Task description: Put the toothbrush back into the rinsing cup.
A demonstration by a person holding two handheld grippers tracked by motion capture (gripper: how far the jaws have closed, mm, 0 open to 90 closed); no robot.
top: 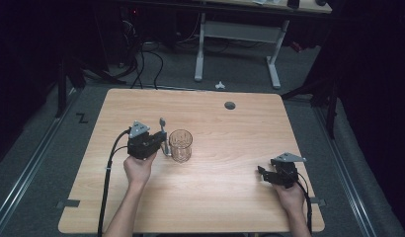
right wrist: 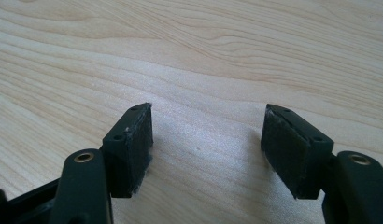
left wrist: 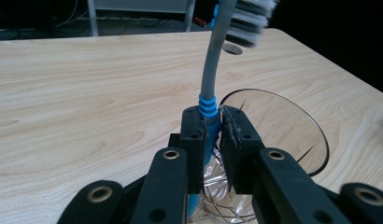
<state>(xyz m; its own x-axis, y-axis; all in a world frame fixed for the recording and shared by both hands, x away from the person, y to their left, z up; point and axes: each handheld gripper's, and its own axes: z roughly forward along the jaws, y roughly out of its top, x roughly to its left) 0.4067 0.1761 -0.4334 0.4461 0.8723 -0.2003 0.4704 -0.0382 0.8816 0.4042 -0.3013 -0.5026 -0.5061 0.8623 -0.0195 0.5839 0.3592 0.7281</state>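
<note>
Wood table (top: 230, 148), dark room around it, desk legs and cables on the floor behind. I see the left gripper (top: 163, 143) at table left-centre with its jaws clamped on a brush (left wrist: 210, 70): blue grip between the pads, grey stem rising, bristle head up top and blurred in the left gripper view. Glass (top: 181, 145) stands upright just right of that gripper, touching or nearly touching; can't tell which. Its rim sits right behind the jaws. Right gripper (top: 263, 174) is low over bare wood at table right, well apart from the glass, jaws spread wide, nothing between them.
</note>
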